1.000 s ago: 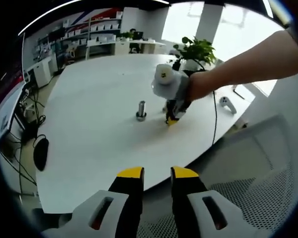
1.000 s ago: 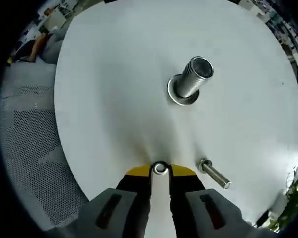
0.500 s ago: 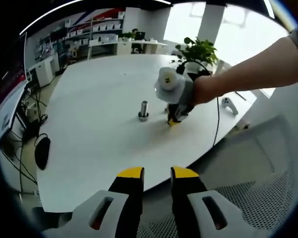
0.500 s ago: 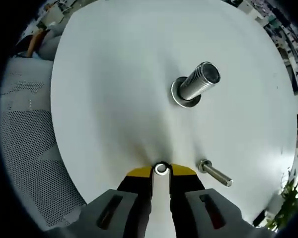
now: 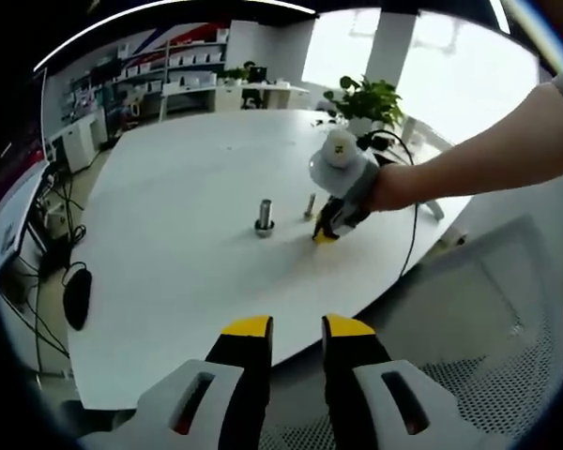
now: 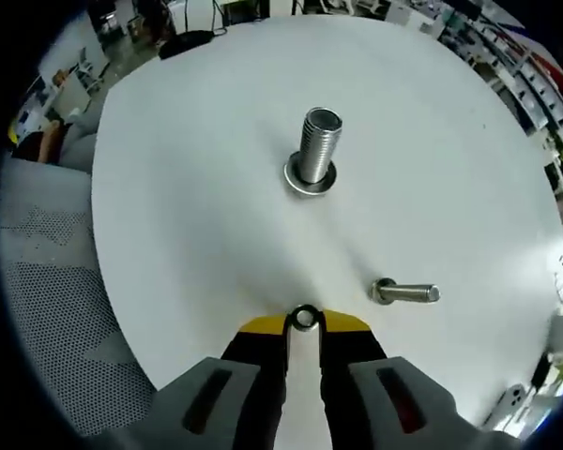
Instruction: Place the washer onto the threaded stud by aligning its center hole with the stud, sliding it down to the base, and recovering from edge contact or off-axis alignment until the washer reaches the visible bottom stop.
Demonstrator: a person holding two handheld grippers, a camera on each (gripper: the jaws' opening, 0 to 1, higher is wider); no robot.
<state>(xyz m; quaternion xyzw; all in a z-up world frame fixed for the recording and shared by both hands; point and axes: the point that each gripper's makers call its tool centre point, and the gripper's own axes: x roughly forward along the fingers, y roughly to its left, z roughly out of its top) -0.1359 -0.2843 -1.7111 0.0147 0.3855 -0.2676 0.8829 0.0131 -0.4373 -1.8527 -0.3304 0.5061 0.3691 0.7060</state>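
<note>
washer pinched at right tips, stud standing ahead, not aligned yet.

right gripper (image 6: 304, 323) jaws nearly closed on the washer (image 6: 304, 318), held at its rim so the hole stays free; its axis looks roughly along the jaws. spare bolt (image 6: 405, 292) lies flat just beyond, long axis sideways, head toward the gripper side. farther out the stud (image 6: 317, 153) stands upright on its base, axis vertical, top open. left gripper (image 5: 295, 328) hangs back off the table (image 5: 169, 253), jaws slightly apart, holding nothing.
</note>
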